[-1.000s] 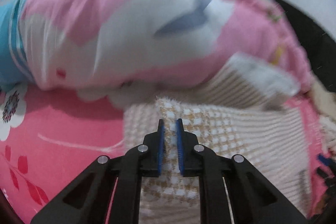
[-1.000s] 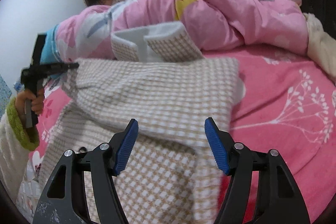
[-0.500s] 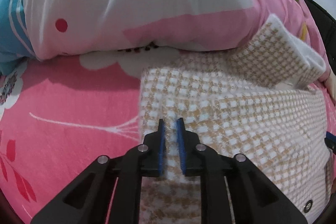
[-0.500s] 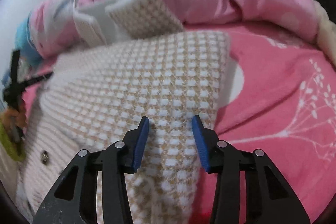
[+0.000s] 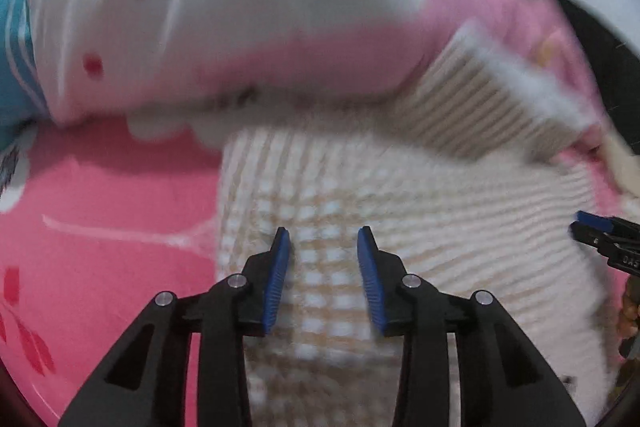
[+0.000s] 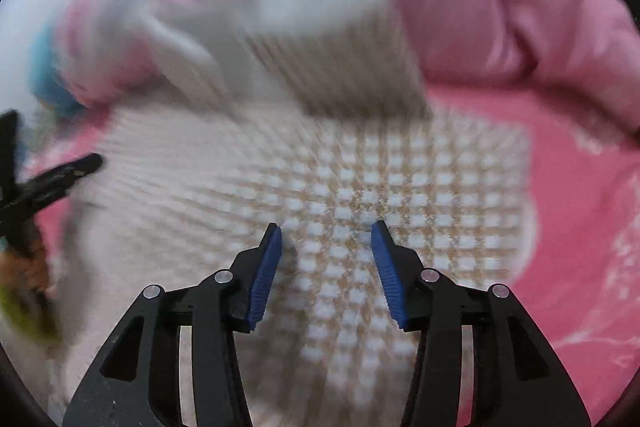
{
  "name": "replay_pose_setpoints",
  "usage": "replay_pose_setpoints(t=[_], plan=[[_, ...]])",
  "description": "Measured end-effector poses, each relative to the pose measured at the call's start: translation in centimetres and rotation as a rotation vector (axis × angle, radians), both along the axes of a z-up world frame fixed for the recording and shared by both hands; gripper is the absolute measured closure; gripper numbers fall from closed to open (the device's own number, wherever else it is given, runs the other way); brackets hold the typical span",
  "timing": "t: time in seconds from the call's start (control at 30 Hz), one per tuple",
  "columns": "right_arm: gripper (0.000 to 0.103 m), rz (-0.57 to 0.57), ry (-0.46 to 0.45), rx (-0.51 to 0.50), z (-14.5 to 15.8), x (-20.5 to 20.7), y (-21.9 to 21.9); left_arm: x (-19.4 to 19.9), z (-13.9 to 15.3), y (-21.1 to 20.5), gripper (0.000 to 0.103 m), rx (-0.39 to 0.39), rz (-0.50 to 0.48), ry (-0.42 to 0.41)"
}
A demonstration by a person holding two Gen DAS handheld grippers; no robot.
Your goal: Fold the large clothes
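A beige and white checked fleece garment (image 5: pixel 400 211) lies folded on the pink bedsheet (image 5: pixel 104 227); it also shows in the right wrist view (image 6: pixel 392 187). Its collar (image 5: pixel 492 95) rests against the quilt. My left gripper (image 5: pixel 323 259) is open just above the garment's left edge, holding nothing. My right gripper (image 6: pixel 326 255) is open over the garment's right part, empty. The right gripper's tip shows at the right edge of the left wrist view (image 5: pixel 600 231). The left gripper shows at the left of the right wrist view (image 6: pixel 52 179). Both views are motion-blurred.
A bulky pink, white and blue quilt (image 5: pixel 248 11) is heaped behind the garment, also in the right wrist view (image 6: pixel 500 7). The pink sheet with white branch print (image 6: pixel 580 247) lies to the right. The person's hand in a green-cuffed sleeve (image 6: pixel 24 287) holds the left gripper.
My left gripper has opened and let go of the garment's edge, which now lies flat. My right gripper has opened a little wider. Both cameras are moving.
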State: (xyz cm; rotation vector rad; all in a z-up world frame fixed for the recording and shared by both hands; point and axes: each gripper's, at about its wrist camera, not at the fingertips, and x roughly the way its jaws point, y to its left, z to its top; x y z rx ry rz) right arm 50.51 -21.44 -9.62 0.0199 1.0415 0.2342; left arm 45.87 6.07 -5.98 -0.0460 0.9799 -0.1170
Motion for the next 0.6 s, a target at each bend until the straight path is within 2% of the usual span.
replay_pose_setpoints(t=[0.07, 0.17, 0.23, 0.3, 0.37, 0.43, 0.5, 0.6], plan=[[0.053, 0.002, -0.024, -0.036, -0.1, 0.1, 0.7, -0.2, -0.3, 0.0, 0.065, 0.017, -0.003, -0.037], [0.054, 0.007, -0.014, -0.051, 1.2, 0.0, 0.9, -0.7, 0.6, 0.2, 0.065, 0.014, -0.007, -0.048], [0.054, -0.015, -0.043, -0.055, 2.6, -0.3, 0.2, -1.3, 1.6, 0.7, 0.066, 0.026, 0.006, -0.076], [0.054, -0.063, -0.098, -0.051, 4.0, -0.6, -1.3, -2.1, 2.6, 1.9, 0.066, -0.002, 0.022, -0.106], [0.054, -0.111, -0.114, -0.054, 4.0, -0.2, -2.7, -2.3, 3.3, 3.5, 0.066, -0.041, 0.048, -0.122], [0.054, -0.159, -0.064, -0.066, 2.4, 1.2, -3.7, -1.8, 3.4, 4.6, 0.066, -0.063, 0.084, -0.11], [0.052, -0.158, -0.014, -0.068, 0.1, 2.5, -4.1, -1.2, 2.9, 5.7, 0.066, -0.097, 0.105, -0.092], [0.052, -0.189, -0.026, -0.026, 1.3, 2.3, -4.5, -0.6, 2.2, 6.8, 0.066, -0.181, 0.089, -0.041]])
